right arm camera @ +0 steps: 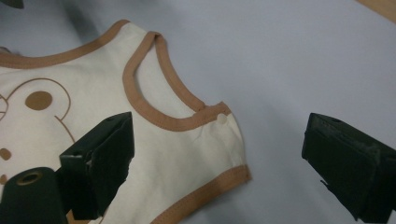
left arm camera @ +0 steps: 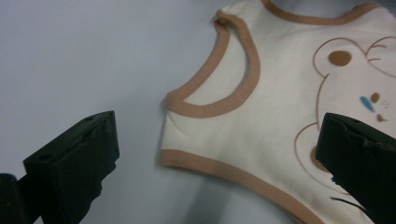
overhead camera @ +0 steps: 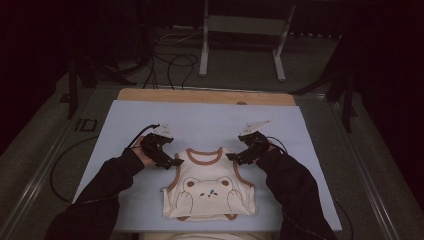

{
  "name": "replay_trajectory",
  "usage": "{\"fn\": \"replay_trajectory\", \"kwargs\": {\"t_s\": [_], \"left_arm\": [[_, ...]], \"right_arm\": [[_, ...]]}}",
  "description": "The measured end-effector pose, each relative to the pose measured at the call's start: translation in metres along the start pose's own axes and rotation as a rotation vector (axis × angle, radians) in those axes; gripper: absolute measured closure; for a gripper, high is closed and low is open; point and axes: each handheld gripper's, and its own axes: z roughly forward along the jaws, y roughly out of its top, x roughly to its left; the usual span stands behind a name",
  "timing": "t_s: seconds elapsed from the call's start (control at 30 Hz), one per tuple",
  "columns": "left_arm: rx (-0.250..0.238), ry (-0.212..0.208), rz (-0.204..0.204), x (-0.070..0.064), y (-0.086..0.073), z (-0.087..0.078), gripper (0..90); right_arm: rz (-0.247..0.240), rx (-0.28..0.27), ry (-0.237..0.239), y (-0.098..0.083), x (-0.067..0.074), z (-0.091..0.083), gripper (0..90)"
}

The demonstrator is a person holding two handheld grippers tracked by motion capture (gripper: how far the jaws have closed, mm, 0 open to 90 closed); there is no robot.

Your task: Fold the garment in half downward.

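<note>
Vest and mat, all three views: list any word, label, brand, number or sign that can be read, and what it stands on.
There is none to read.
The cream vest bears a drawn bear face, with no lettering.
The pale blue mat is plain.
The left gripper and right gripper show no legible marking.

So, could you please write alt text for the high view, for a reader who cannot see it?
A cream baby vest with brown trim and a bear drawing lies flat on a pale blue mat, its lower part folded up. A person's black-sleeved arms hold the left claw and right claw at its two shoulders. Beyond the mat are a wooden table edge and floor cables.
</note>
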Motion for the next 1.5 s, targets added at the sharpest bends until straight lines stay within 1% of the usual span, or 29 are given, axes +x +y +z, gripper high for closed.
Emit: {"fn": "replay_trajectory", "kwargs": {"t_s": [0.1, 0.13, 0.27, 0.33, 0.4, 0.43, 0.47, 0.57, 0.6, 0.63, 0.67, 0.7, 0.73, 0.83, 0.87, 0.9, 0.93, 0.97, 1.0, 1.03, 1.07, 1.17, 1.23, 1.27, 1.37, 1.4, 1.43, 1.47, 1.5], "left_arm": [[0.007, 0.007, -0.008, 0.003, -0.002, 0.006, 1.2], [0.018, 0.006, -0.019, 0.006, -0.004, 0.01, 1.5], [0.039, 0.002, -0.022, 0.008, -0.007, 0.016, 3.8], [0.044, -0.001, -0.028, 0.009, -0.008, 0.019, 4.7], [0.049, 0.001, -0.033, 0.011, -0.01, 0.023, 7.1], [0.049, 0.001, -0.033, 0.011, -0.01, 0.023, 7.8], [0.056, 0.012, -0.036, 0.012, -0.012, 0.026, 9.4], [0.049, 0.005, -0.049, 0.013, -0.013, 0.028, 13.1], [0.047, 0.017, -0.052, 0.014, -0.014, 0.029, 15.1], [0.047, 0.017, -0.052, 0.014, -0.014, 0.029, 15.1], [0.055, 0.017, -0.049, 0.016, -0.015, 0.03, 16.1], [0.053, 0.028, -0.06, 0.015, -0.015, 0.031, 16.1], [0.057, 0.031, -0.064, 0.016, -0.015, 0.031, 18.0], [0.057, 0.033, -0.068, 0.017, -0.015, 0.032, 19.9], [0.072, 0.04, -0.071, 0.017, -0.015, 0.034, 19.9], [0.078, 0.031, -0.071, 0.017, -0.016, 0.035, 23.0], [0.094, 0.035, -0.064, 0.015, -0.015, 0.037, 24.4], [0.094, 0.035, -0.064, 0.015, -0.015, 0.037, 25.7], [0.1, 0.044, -0.053, 0.015, -0.016, 0.038, 28.3], [0.106, 0.052, -0.055, 0.014, -0.016, 0.039, 28.3], [0.117, 0.07, -0.042, 0.013, -0.016, 0.04, 30.3], [0.12, 0.084, -0.032, 0.012, -0.016, 0.041, 33.7], [0.128, 0.099, -0.029, 0.011, -0.015, 0.04, 35.6], [0.132, 0.099, -0.02, 0.01, -0.015, 0.041, 36.7], [0.13, 0.108, -0.013, 0.007, -0.014, 0.042, 41.1], [0.129, 0.119, -0.02, 0.005, -0.014, 0.043, 42.7], [0.129, 0.119, -0.02, 0.005, -0.014, 0.043, 45.3], [0.133, 0.115, -0.02, 0.003, -0.012, 0.043, 49.0], [0.133, 0.115, -0.02, 0.003, -0.012, 0.043, 51.4]], "right_arm": [[0.009, 0.011, 0.006, -0.003, -0.002, 0.005, 9.1], [0.011, 0.023, 0.003, -0.005, -0.004, 0.008, 9.1], [0.018, 0.03, 0.006, -0.007, -0.007, 0.012, 9.1], [0.034, 0.043, 0.005, -0.009, -0.008, 0.014, 9.3], [0.032, 0.059, 0.023, -0.012, -0.01, 0.018, 9.4], [0.032, 0.059, 0.023, -0.012, -0.01, 0.018, 9.4], [0.033, 0.072, 0.014, -0.013, -0.01, 0.021, 9.4], [0.031, 0.087, 0.008, -0.015, -0.01, 0.024, 9.9], [0.018, 0.101, 0.003, -0.016, -0.011, 0.026, 15.5], [0.018, 0.101, 0.003, -0.016, -0.011, 0.026, 15.5], [0.024, 0.114, 0.008, -0.018, -0.013, 0.029, 19.1], [0.024, 0.114, 0.008, -0.018, -0.013, 0.029, 19.1], [0.023, 0.118, 0.008, -0.019, -0.014, 0.031, 24.2], [0.028, 0.121, 0.009, -0.019, -0.014, 0.031, 24.5], [0.023, 0.129, 0.01, -0.02, -0.015, 0.032, 27.3], [0.022, 0.141, 0.005, -0.02, -0.015, 0.034, 32.6], [0.007, 0.149, 0.008, -0.021, -0.015, 0.035, 34.7], [0.007, 0.149, 0.008, -0.021, -0.015, 0.035, 34.7], [0.006, 0.163, 0.0, -0.021, -0.015, 0.037, 38.2], [0.006, 0.163, 0.0, -0.021, -0.015, 0.037, 38.2], [0.003, 0.174, -0.012, -0.021, -0.015, 0.038, 42.4], [0.011, 0.187, -0.008, -0.021, -0.012, 0.039, 45.7], [-0.022, 0.193, -0.008, -0.021, -0.012, 0.04, 48.9], [0.002, 0.209, -0.007, -0.019, -0.011, 0.04, 51.0], [-0.003, 0.21, -0.011, -0.018, -0.01, 0.041, 53.8], [0.012, 0.216, -0.017, -0.018, -0.008, 0.041, 57.1], [0.012, 0.216, -0.017, -0.018, -0.008, 0.041, 57.1], [0.012, 0.224, -0.022, -0.017, -0.007, 0.04, 61.4], [0.012, 0.224, -0.022, -0.017, -0.007, 0.04, 61.4]]}}
